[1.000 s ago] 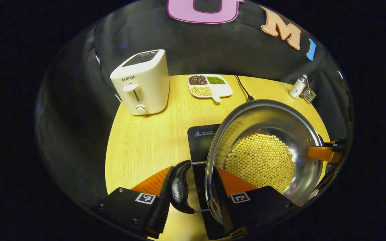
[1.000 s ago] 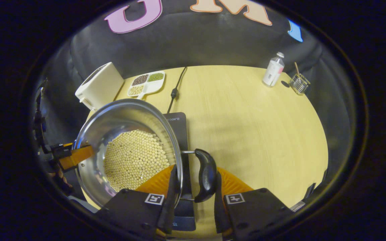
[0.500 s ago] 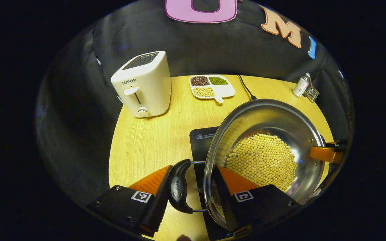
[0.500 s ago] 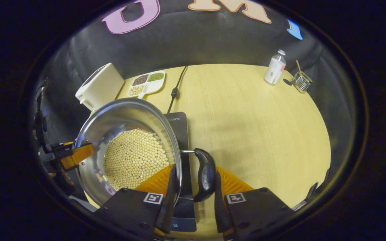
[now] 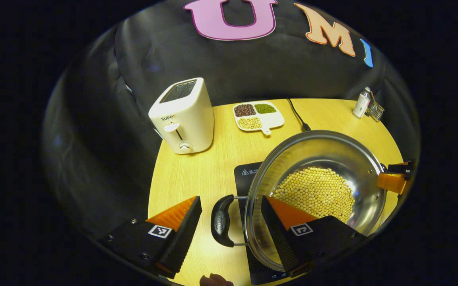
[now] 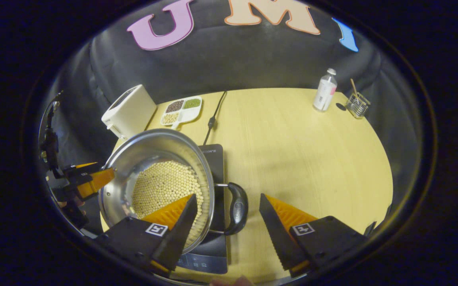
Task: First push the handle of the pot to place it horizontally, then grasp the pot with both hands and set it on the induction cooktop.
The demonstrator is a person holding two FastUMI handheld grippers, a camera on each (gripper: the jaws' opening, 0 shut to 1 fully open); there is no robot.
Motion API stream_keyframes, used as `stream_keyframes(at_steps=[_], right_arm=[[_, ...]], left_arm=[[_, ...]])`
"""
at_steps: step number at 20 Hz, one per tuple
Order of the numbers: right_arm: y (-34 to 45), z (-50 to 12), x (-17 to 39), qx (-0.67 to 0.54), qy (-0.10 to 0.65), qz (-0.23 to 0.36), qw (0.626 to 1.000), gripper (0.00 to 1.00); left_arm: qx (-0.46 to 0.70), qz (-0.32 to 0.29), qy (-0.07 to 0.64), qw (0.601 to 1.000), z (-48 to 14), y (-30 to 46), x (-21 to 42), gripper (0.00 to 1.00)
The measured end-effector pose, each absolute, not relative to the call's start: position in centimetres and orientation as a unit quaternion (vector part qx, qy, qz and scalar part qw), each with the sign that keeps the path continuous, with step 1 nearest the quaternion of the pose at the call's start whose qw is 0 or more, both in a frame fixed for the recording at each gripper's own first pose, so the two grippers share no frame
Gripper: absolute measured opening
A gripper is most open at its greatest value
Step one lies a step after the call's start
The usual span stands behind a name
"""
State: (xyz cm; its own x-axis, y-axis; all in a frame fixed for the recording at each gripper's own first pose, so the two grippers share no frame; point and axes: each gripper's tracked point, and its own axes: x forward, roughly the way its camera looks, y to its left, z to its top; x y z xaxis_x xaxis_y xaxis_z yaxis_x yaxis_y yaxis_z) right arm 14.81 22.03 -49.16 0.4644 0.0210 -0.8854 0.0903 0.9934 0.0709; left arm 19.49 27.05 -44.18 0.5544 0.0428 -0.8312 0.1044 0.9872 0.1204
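Note:
A steel pot holding soybeans sits on the black induction cooktop. In the left gripper view my left gripper is open, its orange fingers spread either side of the pot's black handle without touching it. One finger reaches over the rim. In the right gripper view the pot rests on the cooktop. My right gripper is open, apart from the other black handle. Each gripper also appears across the pot: the right gripper and the left gripper.
A white toaster stands at the table's back left, beside a divided dish of beans. The cooktop's cable runs to the back. A small bottle and a wire basket stand at the back right.
Both grippers were shut on the pot's handles; now both have opened and drawn back a little. The pot stays on the cooktop.

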Motion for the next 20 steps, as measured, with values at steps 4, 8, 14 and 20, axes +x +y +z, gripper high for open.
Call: stream_keyframes(at_steps=[4, 8, 14, 20], right_arm=[[20.2, -46.9, 14.7, 0.052, 0.488, -0.033, 0.870, 0.96], [18.0, -44.2, 14.5, 0.056, 0.452, -0.038, 0.889, 0.95], [13.9, -40.7, 13.2, 0.066, 0.415, -0.010, 0.907, 0.96], [7.0, -35.5, 10.9, 0.073, 0.360, 0.012, 0.930, 0.98]], left_arm=[[0.074, -0.017, 0.440, 0.895, -41.7, 25.7, 19.2, 0.95], [0.064, -0.022, 0.414, 0.908, -39.3, 23.1, 18.5, 0.96], [0.056, 0.001, 0.382, 0.922, -34.9, 18.9, 15.6, 0.96], [0.025, 0.016, 0.350, 0.936, -30.1, 11.3, 11.2, 0.96]])
